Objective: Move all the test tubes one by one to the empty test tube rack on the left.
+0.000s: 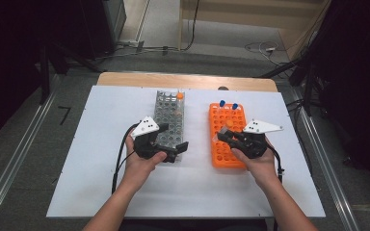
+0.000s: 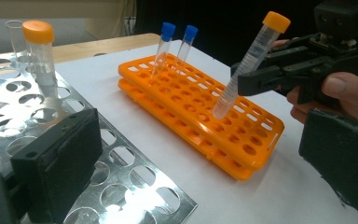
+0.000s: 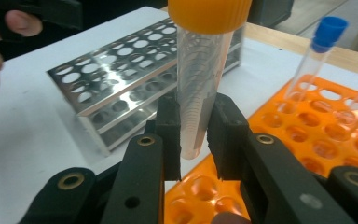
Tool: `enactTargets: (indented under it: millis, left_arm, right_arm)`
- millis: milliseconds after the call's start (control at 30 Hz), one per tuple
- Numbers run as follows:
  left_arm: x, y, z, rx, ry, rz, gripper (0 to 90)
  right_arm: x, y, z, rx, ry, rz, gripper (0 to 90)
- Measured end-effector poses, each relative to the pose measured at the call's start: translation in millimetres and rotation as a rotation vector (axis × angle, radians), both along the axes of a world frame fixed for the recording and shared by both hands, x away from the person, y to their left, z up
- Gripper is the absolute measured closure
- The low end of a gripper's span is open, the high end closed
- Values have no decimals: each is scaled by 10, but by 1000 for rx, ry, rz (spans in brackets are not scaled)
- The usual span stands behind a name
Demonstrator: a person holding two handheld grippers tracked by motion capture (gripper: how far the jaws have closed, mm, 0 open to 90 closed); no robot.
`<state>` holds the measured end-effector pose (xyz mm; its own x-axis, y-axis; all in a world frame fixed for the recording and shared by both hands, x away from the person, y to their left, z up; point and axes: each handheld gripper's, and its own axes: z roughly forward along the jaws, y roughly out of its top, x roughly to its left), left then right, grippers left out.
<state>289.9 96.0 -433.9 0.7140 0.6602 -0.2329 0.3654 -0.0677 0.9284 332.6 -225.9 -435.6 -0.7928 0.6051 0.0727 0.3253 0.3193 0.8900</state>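
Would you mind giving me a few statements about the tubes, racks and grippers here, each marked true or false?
1. The right gripper is shut on the orange-capped tube. True.
2. That tube stands fully seated in the metal rack. False: it hangs tilted above the orange rack.
3. Two blue-capped tubes stand in the orange rack. True.
4. The left gripper holds a blue-capped tube. False: its jaws are open and empty, over the metal rack.
5. Another orange-capped tube stands in the metal rack. True.
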Motion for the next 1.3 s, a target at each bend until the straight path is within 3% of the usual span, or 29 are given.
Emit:
enactTargets:
  millis: [400, 933, 1067, 1233, 1300]
  left_arm:
    - [-46, -93, 8, 7, -10, -33, 1]
    - [-81, -175, 26, -1, -17, -79, 29]
    - [-94, -201, 28, -7, -23, -102, 81]
    - [-101, -240, 21, -13, -29, -152, 261]
    - [-103, -266, 15, -13, -31, -178, 282]
  right_arm:
    - [-231, 99, -19, 5, 20, 85, 731]
    - [-328, 284, -100, -14, 42, 166, 731]
    - [-349, 324, -108, -15, 50, 183, 731]
    - [-375, 380, -113, -17, 57, 206, 731]
    - [-377, 389, -114, -17, 59, 210, 731]
